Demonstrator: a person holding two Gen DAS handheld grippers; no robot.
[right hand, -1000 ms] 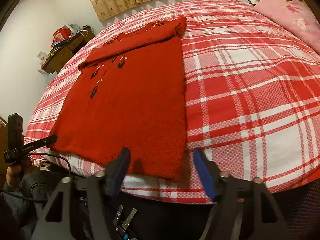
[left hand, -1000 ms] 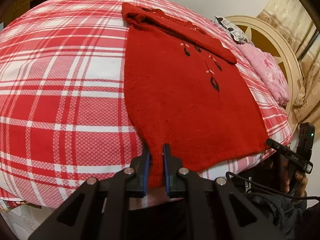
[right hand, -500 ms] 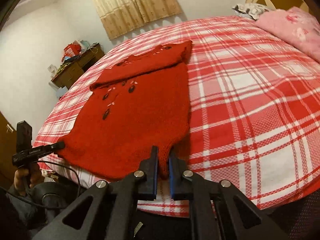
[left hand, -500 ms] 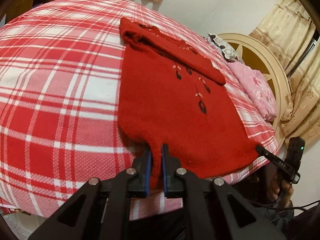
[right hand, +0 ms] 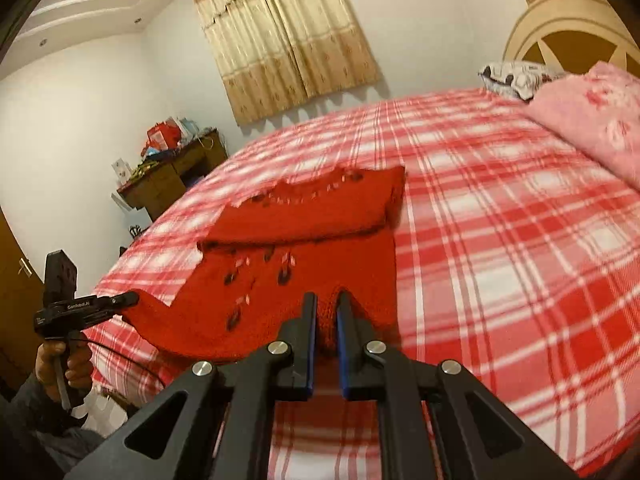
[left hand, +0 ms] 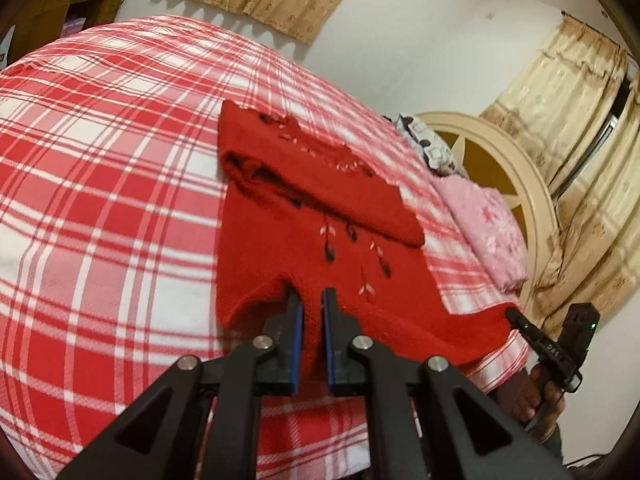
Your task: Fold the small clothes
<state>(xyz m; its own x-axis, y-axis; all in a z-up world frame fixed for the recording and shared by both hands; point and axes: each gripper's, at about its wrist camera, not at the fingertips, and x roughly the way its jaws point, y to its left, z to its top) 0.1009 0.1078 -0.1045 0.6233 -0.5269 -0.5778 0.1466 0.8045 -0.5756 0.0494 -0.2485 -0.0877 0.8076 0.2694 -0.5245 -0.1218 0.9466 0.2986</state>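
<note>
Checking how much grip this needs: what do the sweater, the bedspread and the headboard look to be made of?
Sweater: looks knitted, wool or acrylic, matte; a looped stitch texture shows at the hem pinched by the left gripper and the right gripper.
Bedspread: seemingly woven cotton-like cloth, matte, checked red and white.
Headboard: hard, smooth, cream painted rim, probably wood.

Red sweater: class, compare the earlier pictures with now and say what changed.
The right gripper, open a second ago, shut on the red sweater's hem. Both grippers lifted the hem up and forward. The left gripper kept its grip; the folded top stayed on the plaid bedspread.
</note>
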